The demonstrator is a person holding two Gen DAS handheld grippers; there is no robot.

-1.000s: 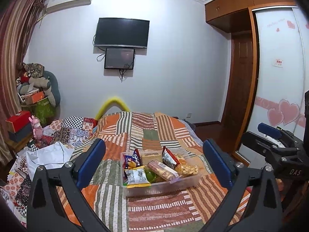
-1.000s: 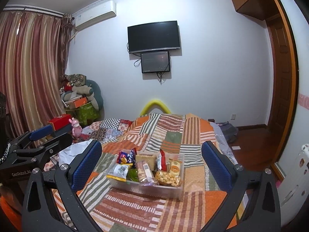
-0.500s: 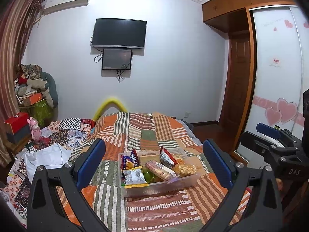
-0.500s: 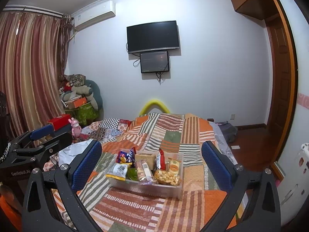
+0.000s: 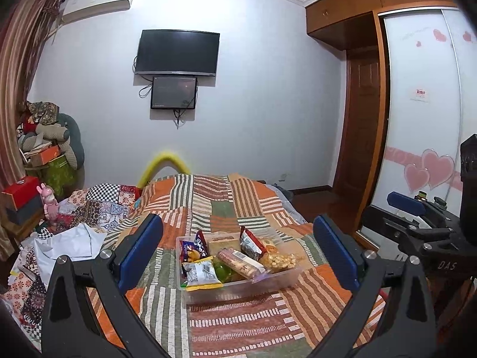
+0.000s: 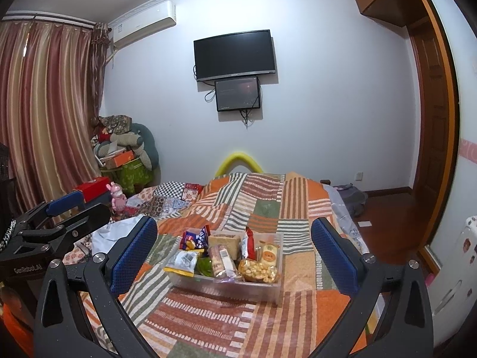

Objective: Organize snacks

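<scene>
A clear plastic bin (image 5: 277, 279) (image 6: 272, 291) full of snack packets stands on a patchwork bedspread (image 5: 238, 328) (image 6: 286, 203). The snacks include a blue chip bag (image 5: 193, 247) (image 6: 193, 240), a red packet (image 5: 250, 243) (image 6: 249, 243) and a bag of round crackers (image 5: 277, 261) (image 6: 258, 270). My left gripper (image 5: 238, 253) is open and empty, held back from the bin; it also shows at the left edge of the right wrist view (image 6: 64, 217). My right gripper (image 6: 234, 255) is open and empty; it also shows at the right edge of the left wrist view (image 5: 417, 217).
Crumpled white cloth (image 5: 68, 243) and patterned quilts (image 5: 107, 203) lie left of the bin. A pink toy (image 6: 117, 197) and red box (image 6: 92, 189) stand at the bed's left. A wardrobe (image 5: 423, 125) stands right. A TV (image 6: 234, 55) hangs on the far wall.
Both views have shifted slightly; the bin sits a little lower and nearer in the left wrist view. Both grippers stay open and empty.
</scene>
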